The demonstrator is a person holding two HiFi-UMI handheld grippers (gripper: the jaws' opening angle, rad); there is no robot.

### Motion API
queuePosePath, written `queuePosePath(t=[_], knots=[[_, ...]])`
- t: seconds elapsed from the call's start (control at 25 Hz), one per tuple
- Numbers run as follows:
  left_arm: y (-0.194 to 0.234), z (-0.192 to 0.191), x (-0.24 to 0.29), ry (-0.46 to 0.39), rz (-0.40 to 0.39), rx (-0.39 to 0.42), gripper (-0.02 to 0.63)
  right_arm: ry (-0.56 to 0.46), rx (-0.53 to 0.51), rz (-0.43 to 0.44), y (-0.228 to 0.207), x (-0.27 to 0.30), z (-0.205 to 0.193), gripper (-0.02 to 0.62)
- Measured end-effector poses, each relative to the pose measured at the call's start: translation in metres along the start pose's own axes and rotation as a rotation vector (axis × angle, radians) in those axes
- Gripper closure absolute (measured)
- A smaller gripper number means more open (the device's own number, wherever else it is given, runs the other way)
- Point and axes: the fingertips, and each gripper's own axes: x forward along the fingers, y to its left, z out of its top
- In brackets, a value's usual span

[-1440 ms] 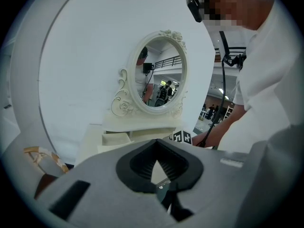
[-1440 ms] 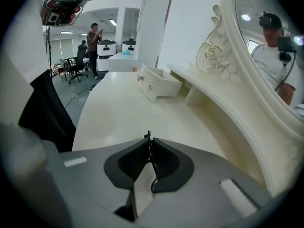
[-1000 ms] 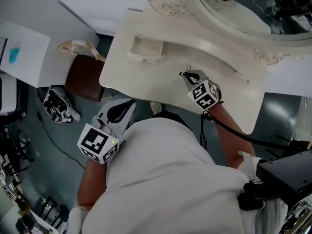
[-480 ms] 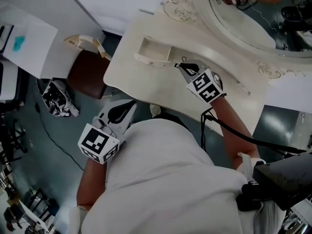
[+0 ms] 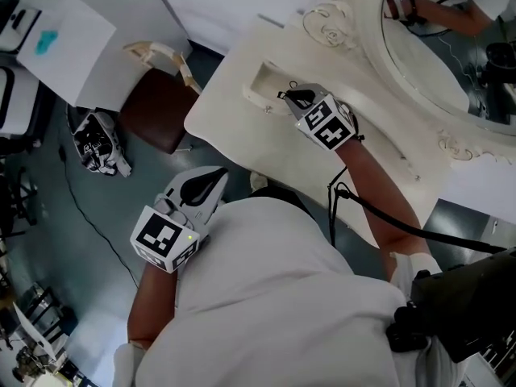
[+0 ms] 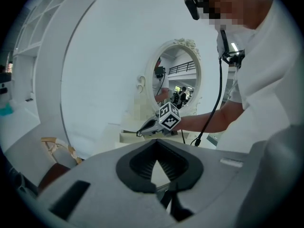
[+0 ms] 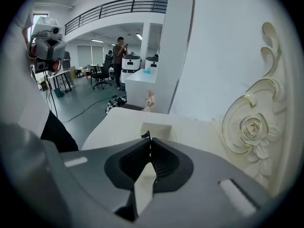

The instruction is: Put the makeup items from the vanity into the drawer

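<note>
At the left rear of the cream-white vanity counter point(image 5: 242, 131), a small cream drawer point(image 5: 256, 93) stands open, near the foot of the oval mirror point(image 5: 419, 63) with its carved frame. Over the counter, the right hand-held gripper point(image 5: 290, 97) is extended with its tips just beside the drawer's near edge. The right gripper view shows its two dark jaws clenched tip to tip. Only pale counter shows through the gap behind the tips, so no payload can be made out. A thin black loop point(image 5: 300, 95) at the tips appears to belong to the gripper itself. The left hand-held gripper point(image 5: 216, 176) is held low beside the person's white-shirted torso point(image 5: 274, 297), off the counter edge, with its jaws likewise closed on nothing. This reads as a parked posture that keeps it clear of the working arm. No makeup item is discernible on the counter in any view, and the drawer interior is not shown well enough to confirm its contents. Judgement: the right arm's position is consistent with either a deposit into the drawer or a push on it, and which one cannot be determined. Closed jaws would suit pushing the drawer front shut.
</note>
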Motion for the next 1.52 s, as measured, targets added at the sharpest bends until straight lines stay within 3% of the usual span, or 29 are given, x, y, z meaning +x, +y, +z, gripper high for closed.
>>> queuePosePath(t=[0.48,1.52], knots=[[0.019,-0.015,-0.023,-0.008,0.092,-0.075,0.604,0.056,0.047,0.071,-0.004,0.069,0.004,0.58],[0.038,-0.03,-0.041,-0.009,0.134,-0.141,0.604,0.273,0.009,0.13,0.0,0.112,-0.018,0.575]])
